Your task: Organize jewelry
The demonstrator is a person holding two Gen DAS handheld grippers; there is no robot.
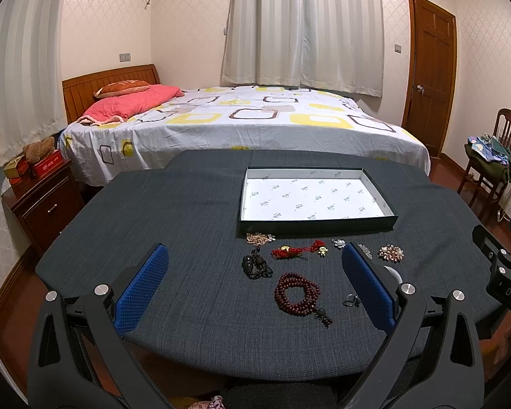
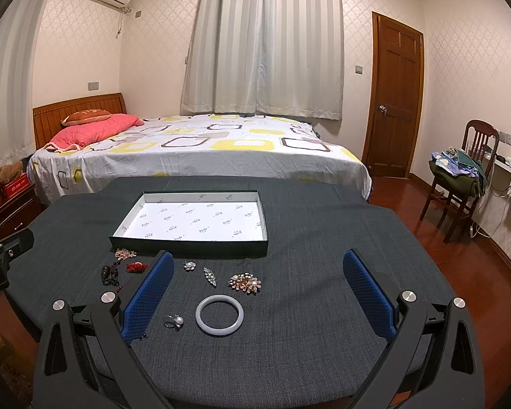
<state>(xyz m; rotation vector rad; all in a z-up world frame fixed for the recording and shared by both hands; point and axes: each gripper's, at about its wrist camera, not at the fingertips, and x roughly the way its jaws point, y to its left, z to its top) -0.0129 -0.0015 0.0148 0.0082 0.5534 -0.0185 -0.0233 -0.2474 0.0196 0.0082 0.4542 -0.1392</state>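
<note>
An empty shallow box (image 1: 381, 221) (image 2: 187, 245) with a white printed lining sits on the dark grey table. Jewelry lies in front of it: a dark red bead bracelet (image 1: 296, 294), a black bead piece (image 1: 255, 266) (image 2: 107, 274), a red cord charm (image 1: 294, 251) (image 2: 136, 267), a pink cluster (image 1: 259, 238) (image 2: 124, 254), a flower brooch (image 1: 390, 253) (image 2: 244, 283), a crystal clip (image 2: 210, 276), a small pearl flower (image 1: 339, 242) (image 2: 189, 266), a ring (image 1: 351, 300) (image 2: 173, 321) and a white bangle (image 2: 219, 313). My left gripper (image 1: 255, 284) and right gripper (image 2: 259, 291) hover open above the table's near edge, holding nothing.
A bed (image 1: 242, 126) stands behind the table (image 1: 160, 211), with a nightstand (image 1: 44, 204) at the left. A wooden door (image 2: 395, 102) and a chair piled with clothes (image 2: 460, 177) are at the right. The right half of the table (image 2: 323, 238) is bare cloth.
</note>
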